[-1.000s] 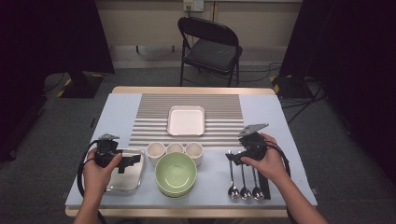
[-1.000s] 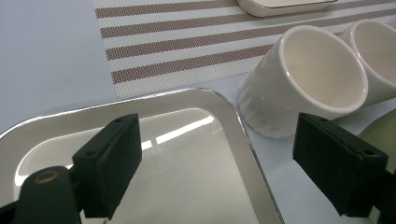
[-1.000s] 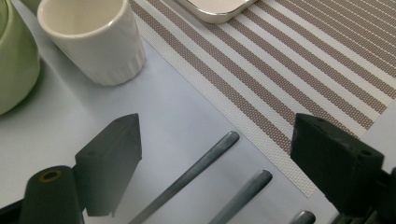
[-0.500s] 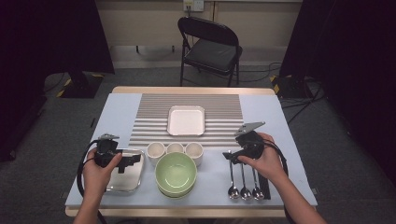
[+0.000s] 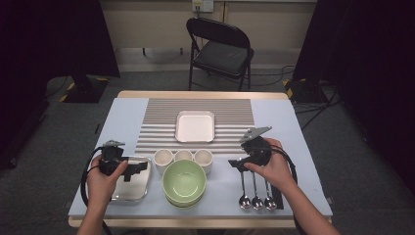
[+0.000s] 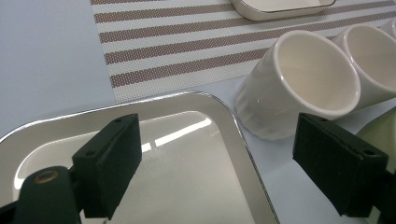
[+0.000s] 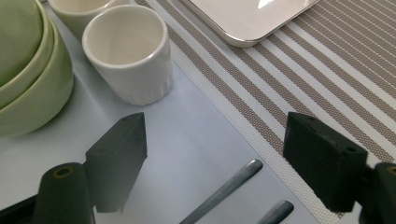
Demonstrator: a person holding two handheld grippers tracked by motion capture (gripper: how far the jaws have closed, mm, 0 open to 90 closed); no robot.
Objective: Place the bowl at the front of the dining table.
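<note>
Nearest the person, along the near edge of the worktop (image 5: pixel 303 147), three spoons (image 5: pixel 256 200) lay side by side at the right with their bowls toward the near edge. A stack of green bowls (image 5: pixel 184 182) sat at the near centre, and a shiny metal tray (image 5: pixel 131 182) lay at the near left.

The right tool (image 5: pixel 238 163) hovered over the far ends of the spoon handles (image 7: pixel 223 192), held in the person's right hand (image 5: pixel 274 166). Its jaws were spread wide, though they had just been closing a little. Two handle tips lay on the worktop between them, and neither pad touched a handle.

The left tool (image 5: pixel 139 168), in the left hand (image 5: pixel 102 181), hung over the far part of the tray. Its jaws were also spread, with the tray's right rim (image 6: pixel 243 144) lying between them and nothing pinched.

Just beyond the bowls stood a row of three white cups (image 5: pixel 183 157), close together. In the left gripper view the leftmost cup (image 6: pixel 299 84) stood just right of the tray's far corner.

Farther off, a striped mat (image 5: pixel 230 115) covered the middle of the worktop, and a white square dish (image 5: pixel 195 126) rested on it. Beyond the worktop's far edge stood a black folding chair (image 5: pixel 220 49) on the floor.
</note>
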